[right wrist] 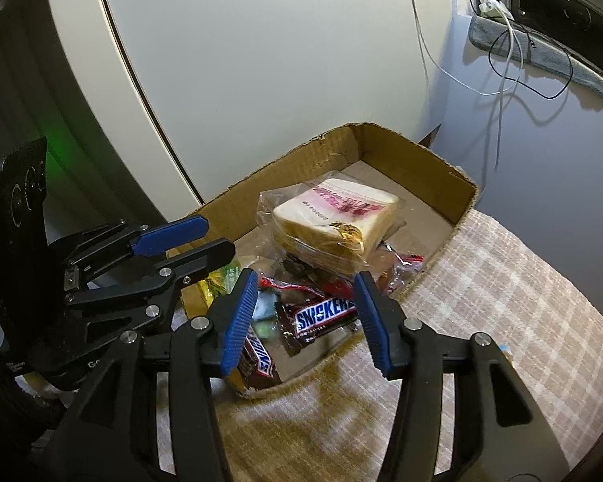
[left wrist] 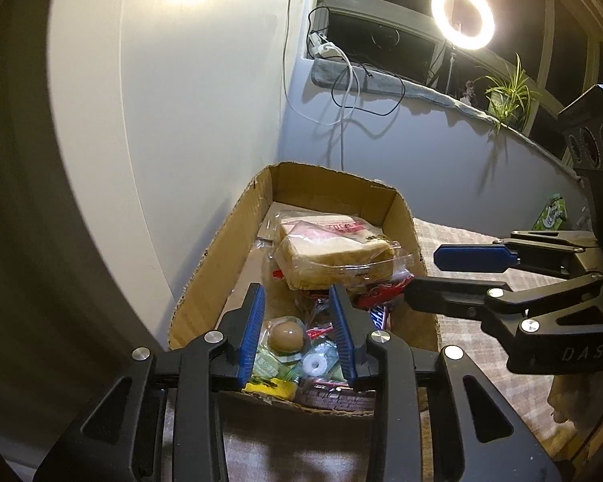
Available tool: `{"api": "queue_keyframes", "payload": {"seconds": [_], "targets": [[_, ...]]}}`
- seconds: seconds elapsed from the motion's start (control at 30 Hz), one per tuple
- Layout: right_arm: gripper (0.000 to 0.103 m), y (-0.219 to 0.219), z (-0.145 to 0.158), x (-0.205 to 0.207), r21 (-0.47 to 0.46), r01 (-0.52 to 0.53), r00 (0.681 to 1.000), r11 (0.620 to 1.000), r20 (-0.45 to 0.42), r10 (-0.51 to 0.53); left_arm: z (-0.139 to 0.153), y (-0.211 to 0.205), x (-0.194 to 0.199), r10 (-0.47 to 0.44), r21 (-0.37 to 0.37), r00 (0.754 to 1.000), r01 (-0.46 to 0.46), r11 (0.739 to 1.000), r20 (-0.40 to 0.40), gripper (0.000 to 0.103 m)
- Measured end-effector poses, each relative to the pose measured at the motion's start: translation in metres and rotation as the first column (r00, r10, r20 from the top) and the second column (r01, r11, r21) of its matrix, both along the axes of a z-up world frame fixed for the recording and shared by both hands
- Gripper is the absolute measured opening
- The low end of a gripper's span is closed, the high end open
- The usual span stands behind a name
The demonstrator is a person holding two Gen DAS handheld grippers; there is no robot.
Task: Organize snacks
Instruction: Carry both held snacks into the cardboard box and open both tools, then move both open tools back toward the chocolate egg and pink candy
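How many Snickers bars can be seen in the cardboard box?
2. One Snickers bar lies label-up in the box's near end; a second Snickers bar sits against the near wall. Others may be hidden under the pile.

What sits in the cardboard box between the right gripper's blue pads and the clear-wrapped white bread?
In the right wrist view, a brown Snickers bar and red wrappers lie between the right gripper and the wrapped bread.
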State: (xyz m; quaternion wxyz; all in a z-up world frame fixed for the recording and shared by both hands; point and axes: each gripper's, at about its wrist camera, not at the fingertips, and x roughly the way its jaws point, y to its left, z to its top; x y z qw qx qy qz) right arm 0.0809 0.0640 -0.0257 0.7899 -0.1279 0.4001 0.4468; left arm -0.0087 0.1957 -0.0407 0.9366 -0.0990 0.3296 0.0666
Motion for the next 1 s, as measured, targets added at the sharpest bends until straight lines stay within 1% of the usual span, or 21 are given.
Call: {"api": "queue_keyframes", "payload": {"seconds": [0.03,0.07,0.1,0.13,0.17,0.2,0.27,0.33,0.37,0.4,0.6,0.7,1.0], "targets": [[0.053,-0.002,0.001,0.0,0.0,0.003,1.0,1.0,0.003,-0.003,0.001,-0.002,0.0,0.001,0.002,1.0,-0.001,1.0,0.002,0.032],[0.058,-0.004,0.002,0.0,0.0,0.007,1.0,1.0,0.007,-0.007,0.002,-0.003,-0.001,0.001,0.005,1.0,-0.001,1.0,0.005,0.032],[0.066,-0.007,0.003,0.0,0.001,0.011,1.0,1.0,0.013,-0.011,0.003,-0.005,-0.001,0.0,0.008,1.0,-0.001,1.0,0.008,0.037],[0.069,-0.011,0.004,-0.001,0.004,0.015,1.0,1.0,0.022,-0.015,0.004,-0.007,-0.001,0.001,0.011,1.0,-0.001,1.0,0.01,0.041],[0.074,-0.013,0.005,-0.001,0.004,0.017,0.999,1.0,0.028,-0.017,0.006,-0.01,-0.002,0.0,0.018,1.0,0.0,1.0,0.017,0.048],[0.077,-0.017,0.007,-0.001,0.003,0.021,0.999,1.0,0.036,-0.021,0.007,-0.011,-0.003,-0.001,0.022,1.0,0.001,1.0,0.021,0.053],[0.079,-0.024,0.008,-0.001,0.0,0.028,0.999,1.0,0.045,-0.028,0.01,-0.017,-0.004,-0.007,0.025,1.0,0.006,1.0,0.027,0.054],[0.081,-0.031,0.011,-0.002,-0.002,0.035,0.998,0.999,0.05,-0.035,0.012,-0.022,-0.005,-0.014,0.032,0.999,0.013,0.999,0.029,0.059],[0.082,-0.035,0.011,-0.001,-0.003,0.04,0.998,0.999,0.051,-0.039,0.014,-0.026,-0.005,-0.019,0.039,0.999,0.017,0.999,0.031,0.064],[0.083,-0.04,0.012,-0.001,-0.003,0.045,0.998,0.999,0.054,-0.044,0.014,-0.029,-0.006,-0.02,0.042,0.999,0.018,0.999,0.034,0.066],[0.083,-0.07,0.011,-0.001,-0.019,0.069,0.995,0.997,0.069,-0.067,0.017,-0.052,-0.003,-0.049,0.05,0.998,0.047,0.998,0.038,0.066],[0.083,-0.088,0.011,0.001,-0.012,0.1,0.993,0.995,0.067,-0.099,0.018,-0.065,-0.001,-0.069,0.052,0.997,0.067,0.996,0.039,0.066],[0.083,-0.147,0.008,0.02,0.063,0.188,0.981,0.98,0.038,-0.191,0.018,-0.106,0.011,-0.134,0.042,0.99,0.132,0.99,0.037,0.066]]}}
